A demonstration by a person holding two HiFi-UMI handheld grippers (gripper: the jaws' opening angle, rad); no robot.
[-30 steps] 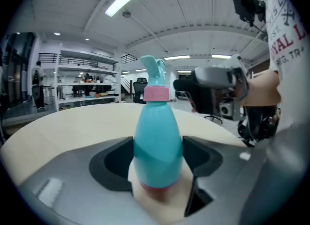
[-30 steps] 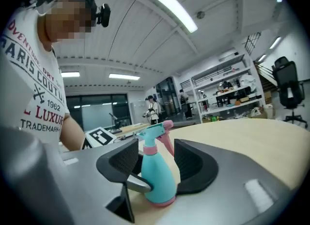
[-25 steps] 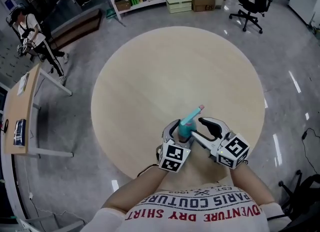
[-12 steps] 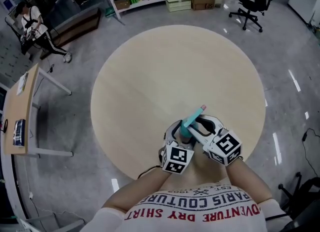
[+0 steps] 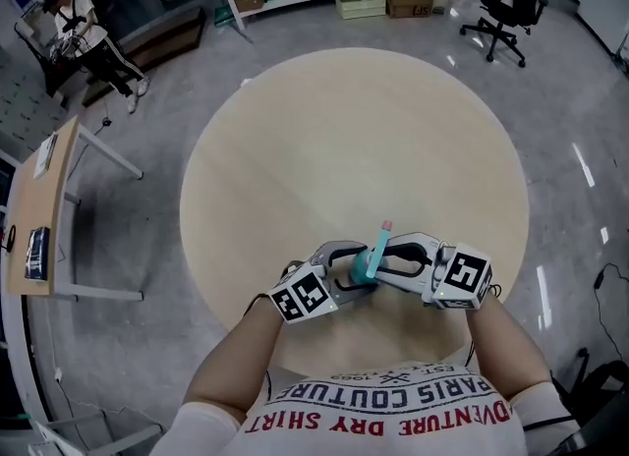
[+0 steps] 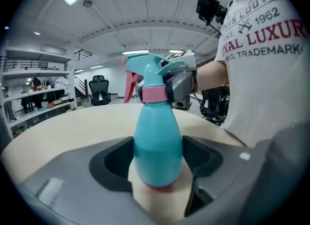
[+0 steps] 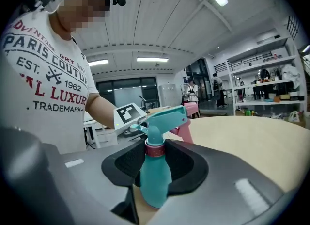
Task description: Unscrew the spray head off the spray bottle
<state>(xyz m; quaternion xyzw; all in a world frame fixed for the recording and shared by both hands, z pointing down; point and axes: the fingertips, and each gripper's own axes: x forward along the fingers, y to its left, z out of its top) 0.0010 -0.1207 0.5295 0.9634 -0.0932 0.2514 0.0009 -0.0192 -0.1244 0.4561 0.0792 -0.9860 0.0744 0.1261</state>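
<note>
On a round pale surface (image 5: 324,130), a teal spray bottle (image 5: 366,269) is gripped from both sides.
The bottle is stood upright on the surface, near the edge closest to the person, with its nozzle pointed away toward the middle. Its rounded body is clamped low down by the left claw (image 6: 158,157), both pads pressed against its sides. Higher up, the right claw (image 7: 156,163) is closed on the spray head (image 6: 150,69) at the pink collar (image 6: 154,94); its jaws have just been closing, with the collar between them. A pink trigger (image 6: 130,84) is seen below the nozzle.
</note>
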